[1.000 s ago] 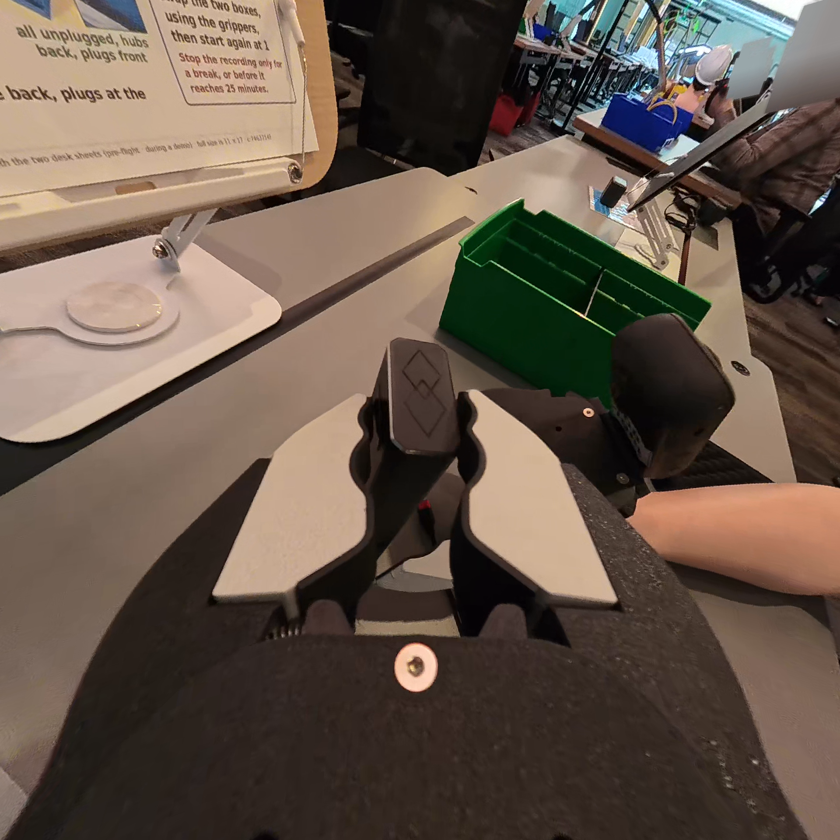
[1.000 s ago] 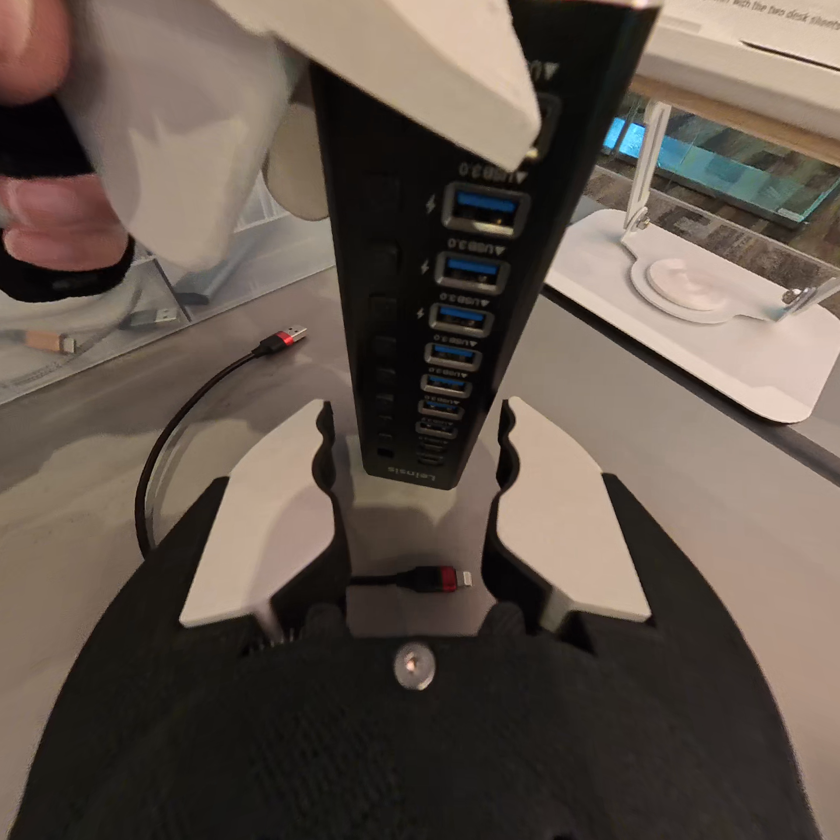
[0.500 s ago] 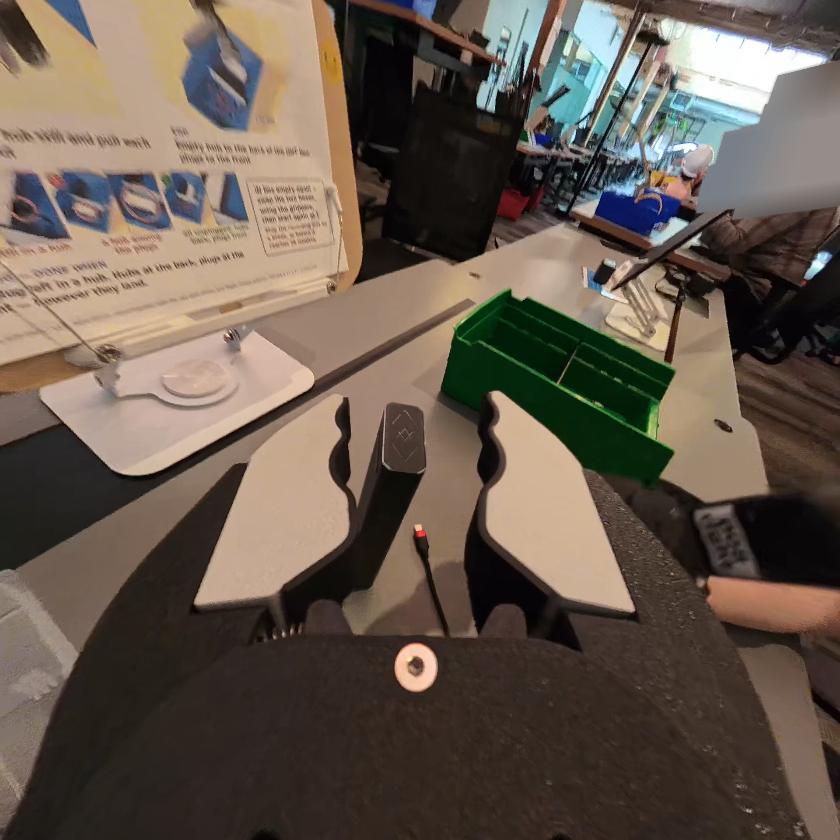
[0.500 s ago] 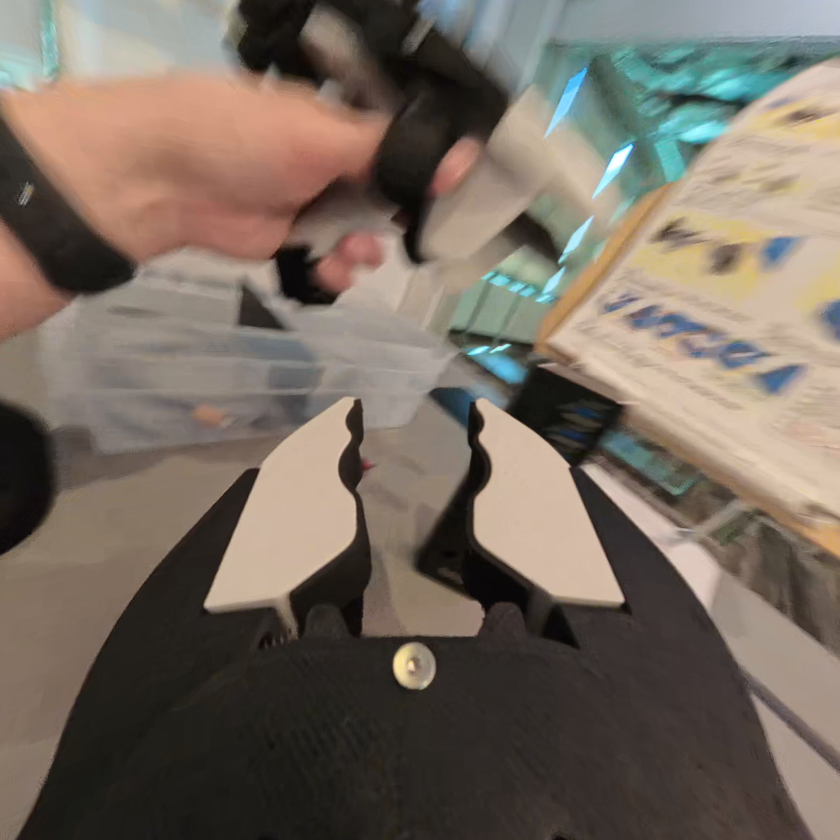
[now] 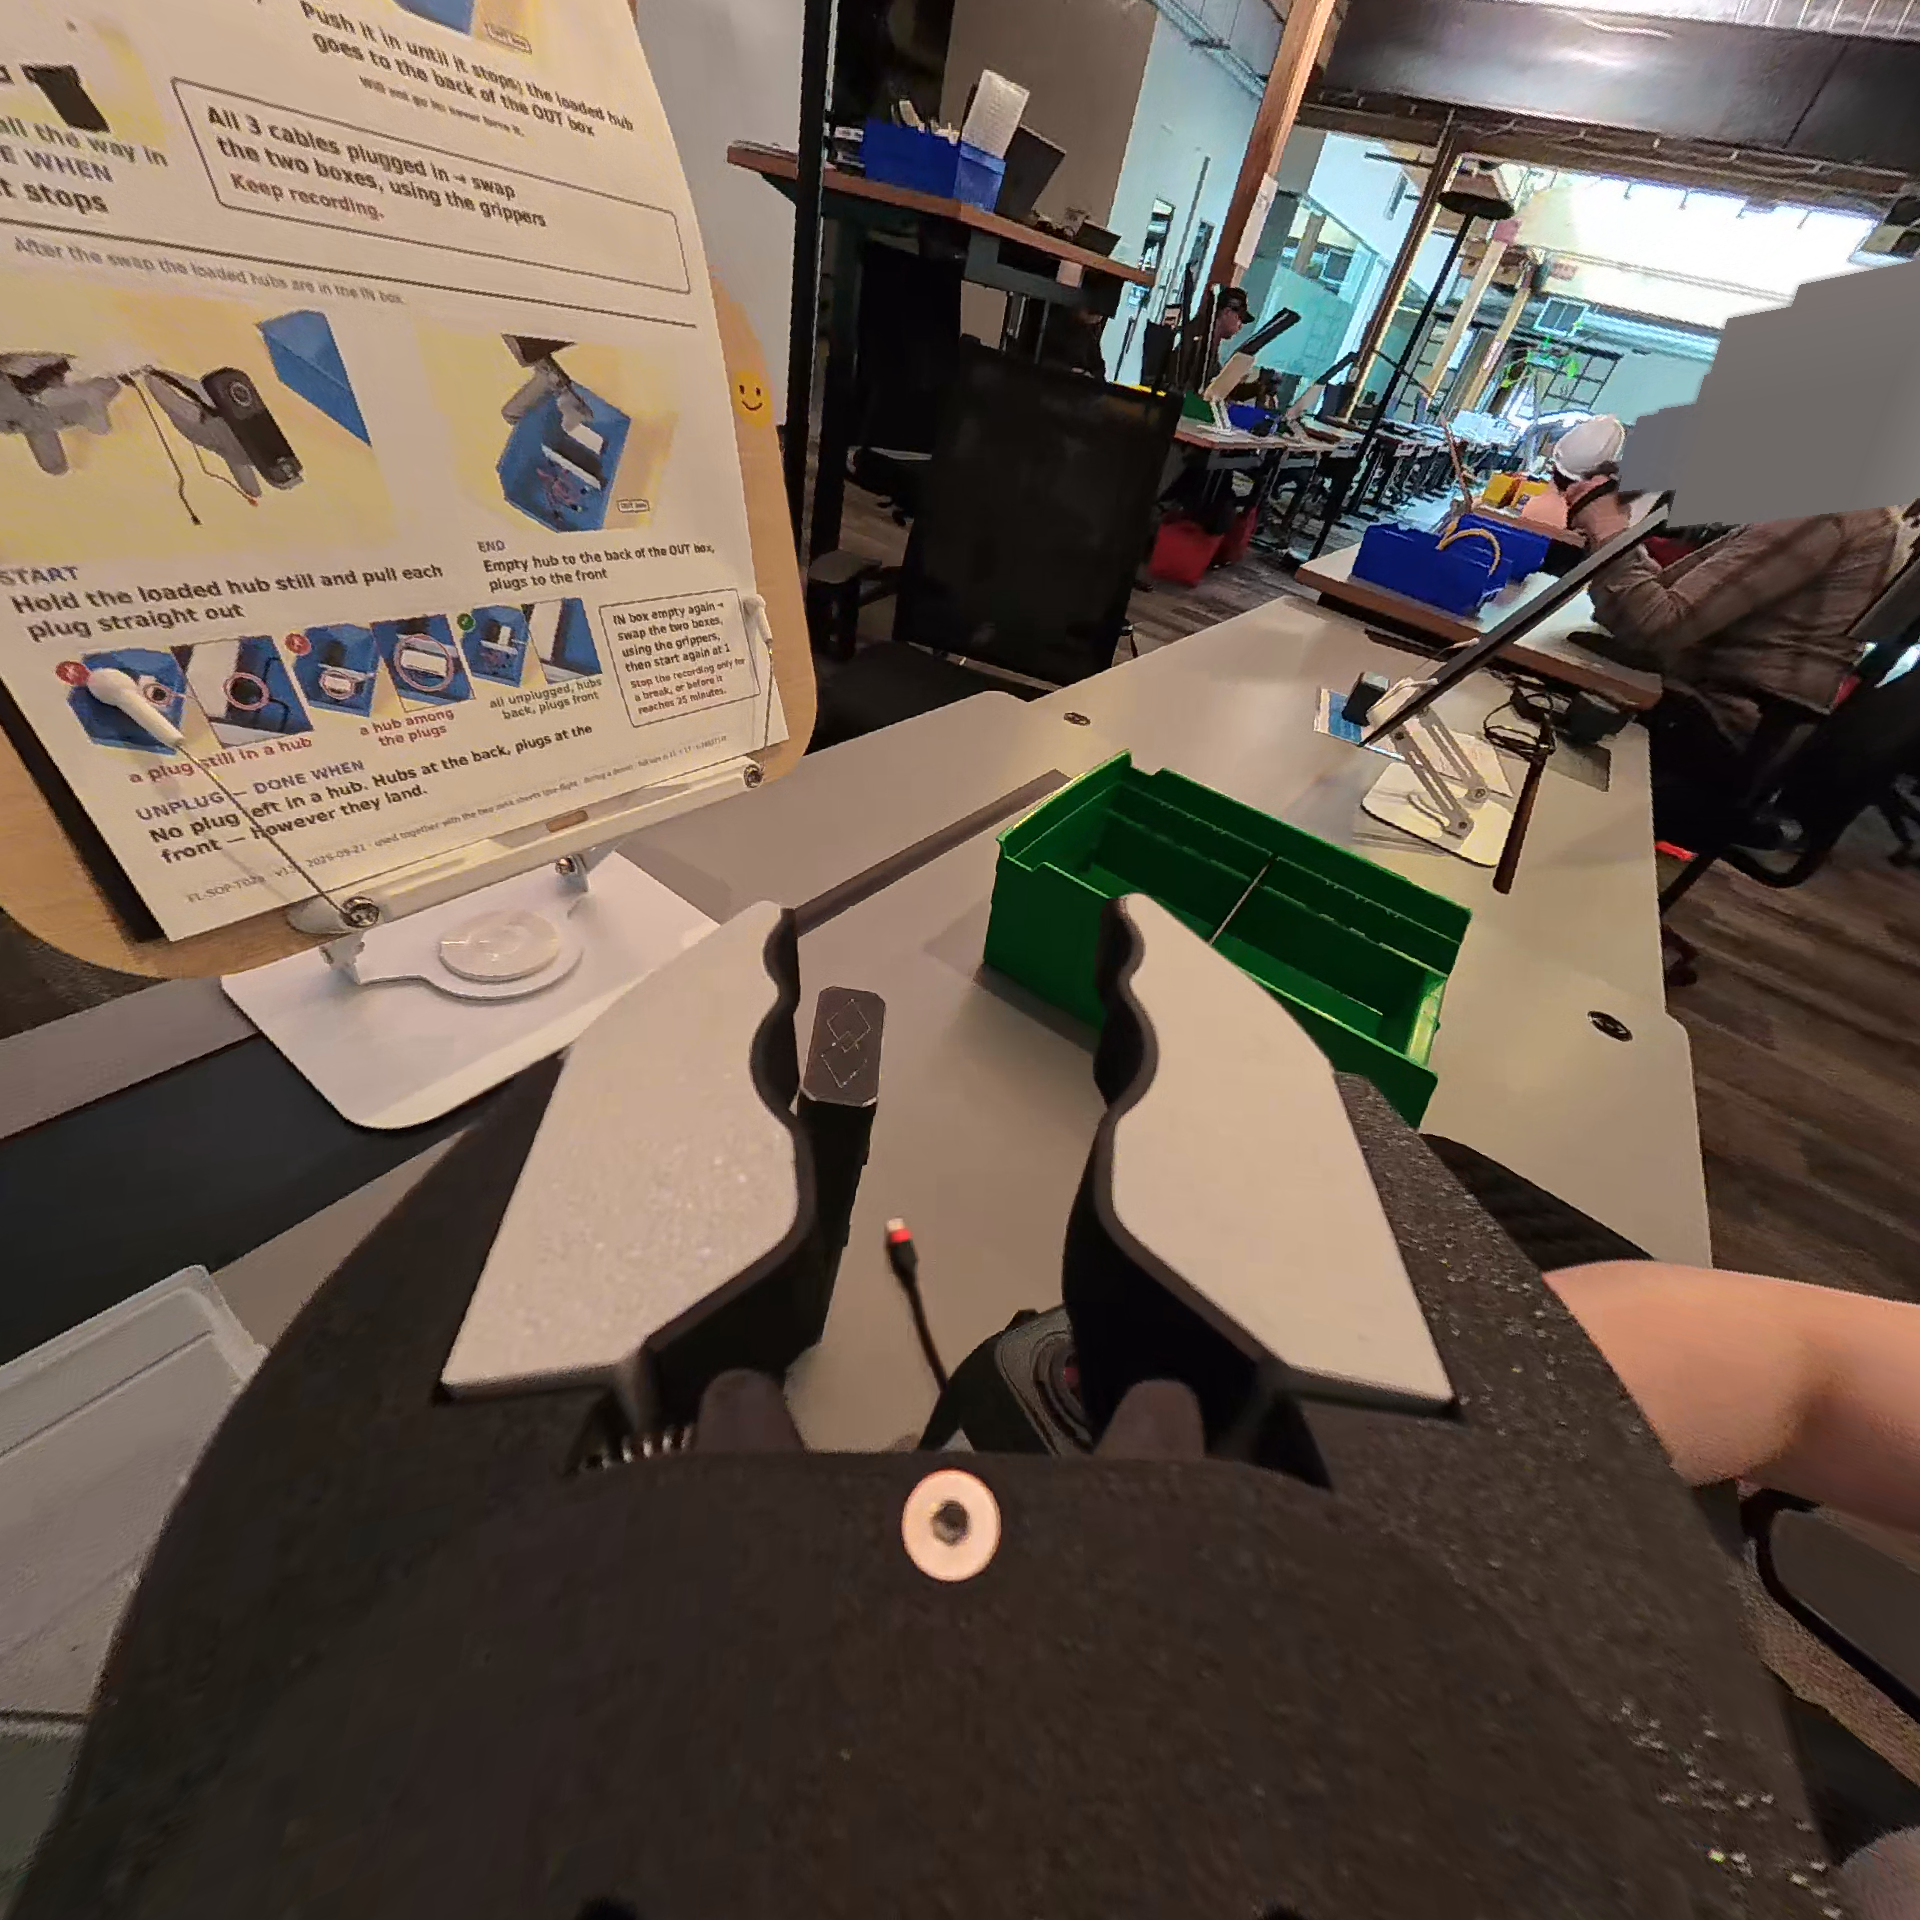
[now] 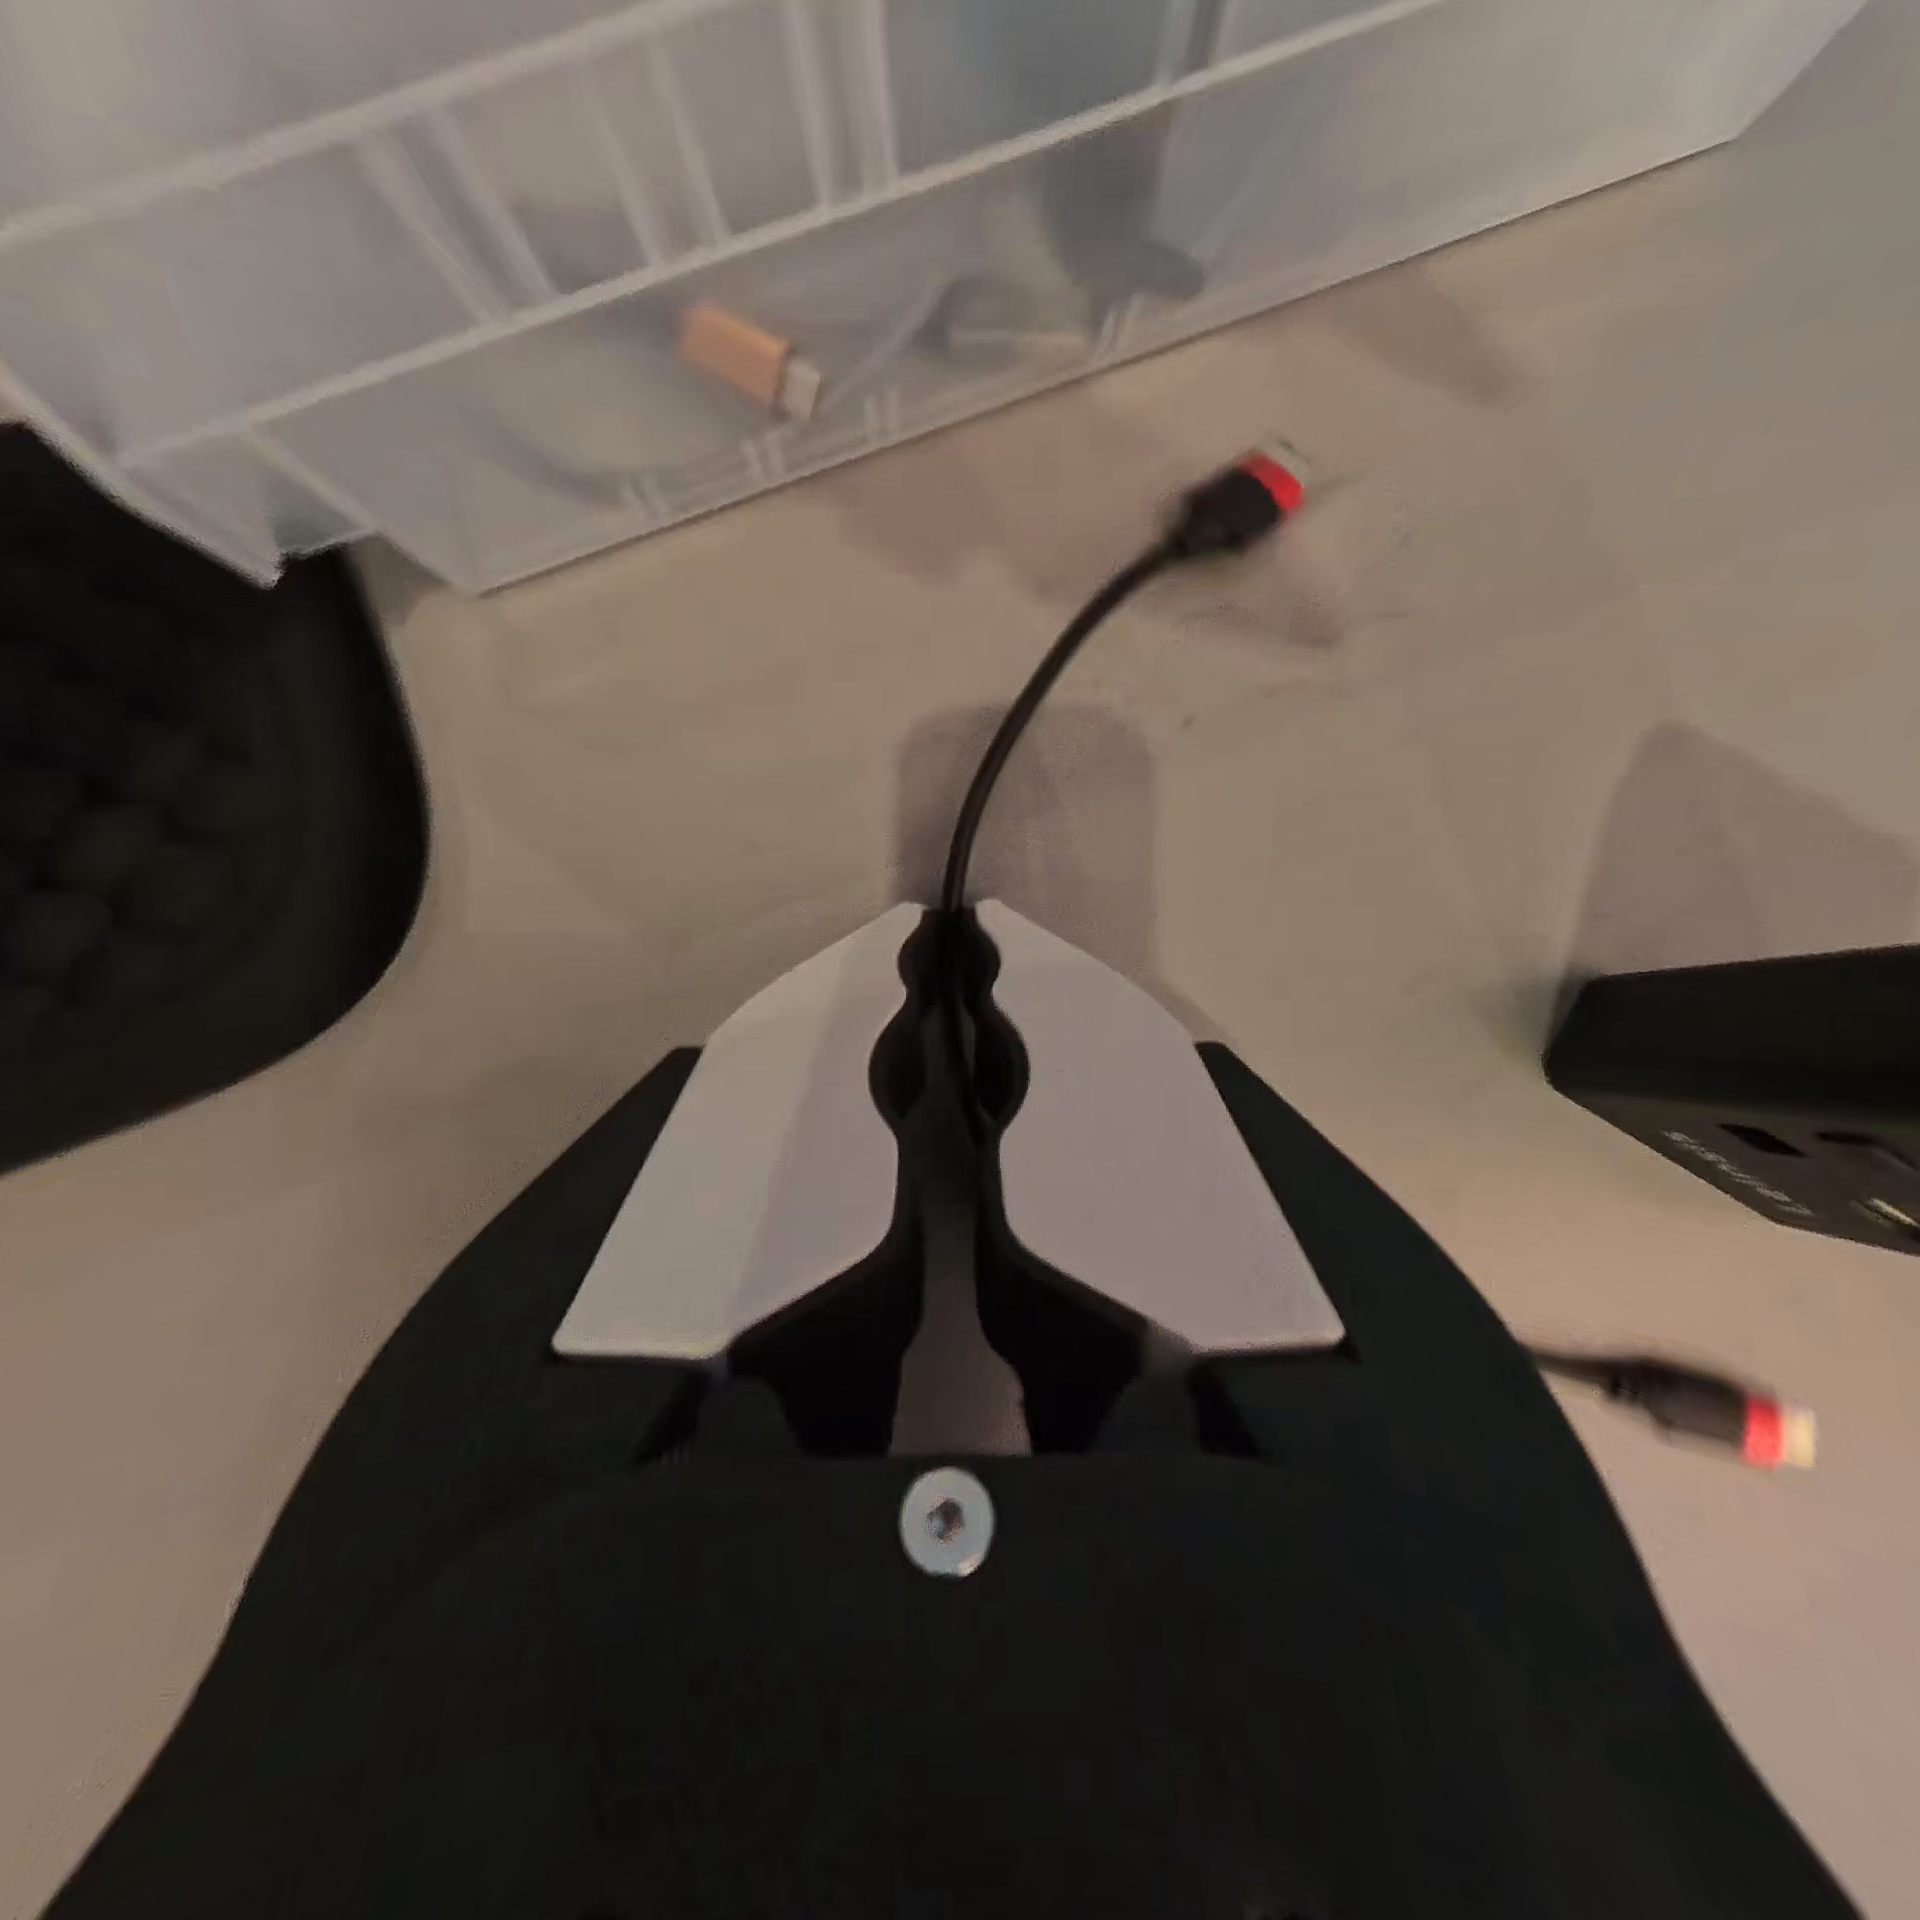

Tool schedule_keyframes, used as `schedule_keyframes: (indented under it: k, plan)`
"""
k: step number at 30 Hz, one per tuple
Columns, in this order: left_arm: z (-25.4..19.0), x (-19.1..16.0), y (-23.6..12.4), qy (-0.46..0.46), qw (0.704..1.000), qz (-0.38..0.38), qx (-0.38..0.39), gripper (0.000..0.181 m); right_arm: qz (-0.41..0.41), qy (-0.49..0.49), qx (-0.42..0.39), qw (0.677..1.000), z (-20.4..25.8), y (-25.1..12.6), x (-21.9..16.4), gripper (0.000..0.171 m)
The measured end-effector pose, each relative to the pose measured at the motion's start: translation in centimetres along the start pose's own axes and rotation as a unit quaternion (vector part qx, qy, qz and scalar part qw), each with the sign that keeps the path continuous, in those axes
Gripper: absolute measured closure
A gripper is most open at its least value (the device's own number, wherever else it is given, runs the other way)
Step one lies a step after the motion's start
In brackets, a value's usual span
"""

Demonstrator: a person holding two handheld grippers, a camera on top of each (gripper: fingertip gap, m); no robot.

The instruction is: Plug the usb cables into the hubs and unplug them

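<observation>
The right gripper (image 6: 948,920) is closed on a black cable (image 6: 1023,707), its red-banded plug (image 6: 1252,497) held above the grey table (image 6: 623,748) near a clear bin (image 6: 582,312). The left gripper (image 5: 940,997) is spread wide, the black hub (image 5: 840,1081) standing beside its left finger, with a green bin (image 5: 1226,935) beyond.

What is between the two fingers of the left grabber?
In the left wrist view, the black hub and a red-tipped cable end lie on the table between them.
</observation>
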State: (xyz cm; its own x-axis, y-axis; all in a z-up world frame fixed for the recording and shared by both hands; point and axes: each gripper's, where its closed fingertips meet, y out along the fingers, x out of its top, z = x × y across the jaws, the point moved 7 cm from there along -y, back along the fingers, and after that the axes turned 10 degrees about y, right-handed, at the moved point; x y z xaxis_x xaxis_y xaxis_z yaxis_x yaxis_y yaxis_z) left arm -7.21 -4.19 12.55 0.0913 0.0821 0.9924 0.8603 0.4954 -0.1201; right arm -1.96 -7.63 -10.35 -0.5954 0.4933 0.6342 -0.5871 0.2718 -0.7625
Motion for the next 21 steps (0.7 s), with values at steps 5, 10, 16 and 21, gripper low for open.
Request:
schedule_keyframes:
  k: [5,10,16,21]
  plan:
    - [-0.9,1.1,-1.3,0.013,1.000,-0.008,0.006,0.127,0.003,-0.026,0.092,0.995,1.1,-5.6,0.6,0.167]
    - [-2.4,3.0,-3.8,0.027,0.998,-0.056,0.004,0.127,-0.055,-0.009,0.239,0.970,1.4,-16.4,1.9,0.167]
    - [-3.9,4.8,-6.5,0.031,0.990,-0.135,-0.004,0.129,-0.150,-0.076,0.421,0.891,0.0,-27.4,-0.8,0.167]
    - [-4.5,4.8,-6.1,0.016,0.990,-0.138,-0.036,0.125,-0.234,-0.160,0.541,0.792,-1.1,-33.0,-3.9,0.167]
